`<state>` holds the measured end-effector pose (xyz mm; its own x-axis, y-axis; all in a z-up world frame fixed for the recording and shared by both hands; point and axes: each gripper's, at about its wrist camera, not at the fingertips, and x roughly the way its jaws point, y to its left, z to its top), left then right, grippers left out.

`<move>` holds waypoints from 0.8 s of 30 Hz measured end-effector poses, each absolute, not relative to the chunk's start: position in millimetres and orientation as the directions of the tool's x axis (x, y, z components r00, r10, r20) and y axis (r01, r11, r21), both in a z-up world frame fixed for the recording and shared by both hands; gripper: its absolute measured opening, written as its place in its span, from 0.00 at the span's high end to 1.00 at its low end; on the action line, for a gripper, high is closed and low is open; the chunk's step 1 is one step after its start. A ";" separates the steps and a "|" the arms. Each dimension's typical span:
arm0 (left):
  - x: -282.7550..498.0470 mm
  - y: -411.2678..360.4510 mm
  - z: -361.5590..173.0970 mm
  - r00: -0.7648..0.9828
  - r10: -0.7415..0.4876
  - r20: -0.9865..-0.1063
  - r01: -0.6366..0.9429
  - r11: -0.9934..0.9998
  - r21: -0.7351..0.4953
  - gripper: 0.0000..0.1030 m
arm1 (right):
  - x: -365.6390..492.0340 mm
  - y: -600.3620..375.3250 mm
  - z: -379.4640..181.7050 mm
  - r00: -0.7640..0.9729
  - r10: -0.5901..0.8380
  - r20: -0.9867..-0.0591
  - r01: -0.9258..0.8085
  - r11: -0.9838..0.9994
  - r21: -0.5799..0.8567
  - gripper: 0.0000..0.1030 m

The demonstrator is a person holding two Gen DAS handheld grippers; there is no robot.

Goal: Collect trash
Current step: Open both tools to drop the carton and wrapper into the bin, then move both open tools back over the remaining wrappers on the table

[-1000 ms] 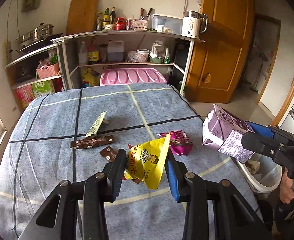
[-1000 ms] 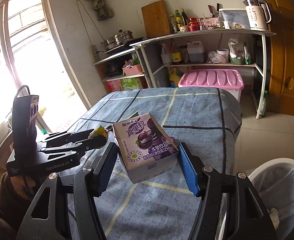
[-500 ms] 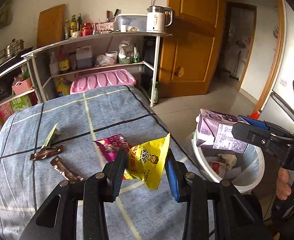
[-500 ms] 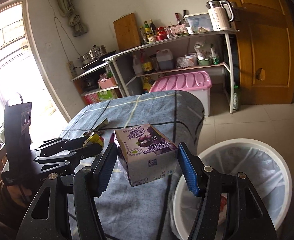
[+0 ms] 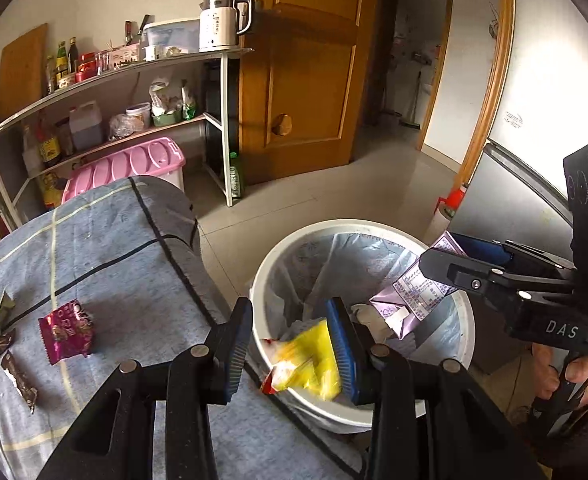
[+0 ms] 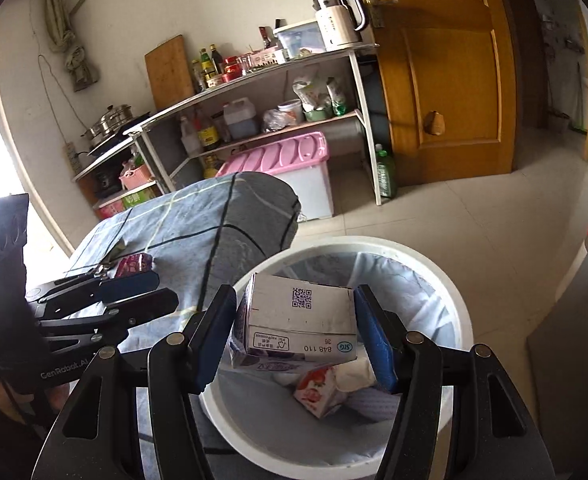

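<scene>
Both tools tilt downward over a white bin point(image 5: 262, 280) beside the table point(image 5: 134, 248). The left tool point(image 5: 290, 344) has the yellow wrapper point(image 5: 305, 360) blurred between its pads; whether it grips, I cannot tell. The right tool point(image 6: 294, 332) clamps a purple carton point(image 6: 297, 320). Farther off, three wrappers point(image 5: 66, 330) lie on the table.

I see the table point(image 5: 126, 248) under its blue-grey checked cloth, with a magenta packet point(image 5: 66, 330), two brown wrappers point(image 5: 18, 376) and a green wrapper point(image 5: 2, 308) lying on it near its left side.
</scene>
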<state>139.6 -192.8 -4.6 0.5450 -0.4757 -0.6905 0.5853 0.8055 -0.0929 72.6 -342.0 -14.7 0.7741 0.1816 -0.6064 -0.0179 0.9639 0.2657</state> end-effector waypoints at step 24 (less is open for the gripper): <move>143.3 -165.6 -12.5 0.555 -0.447 -0.702 0.520 0.845 -0.127 0.60 | 83.3 -336.4 -36.3 0.731 0.119 -0.672 0.018 0.981 0.192 0.36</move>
<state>143.3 -165.6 -12.5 0.5552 -0.4465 -0.7017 0.5196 0.8450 -0.1265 83.3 -336.4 -36.3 0.7312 0.1185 -0.6718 0.0178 0.9811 0.1925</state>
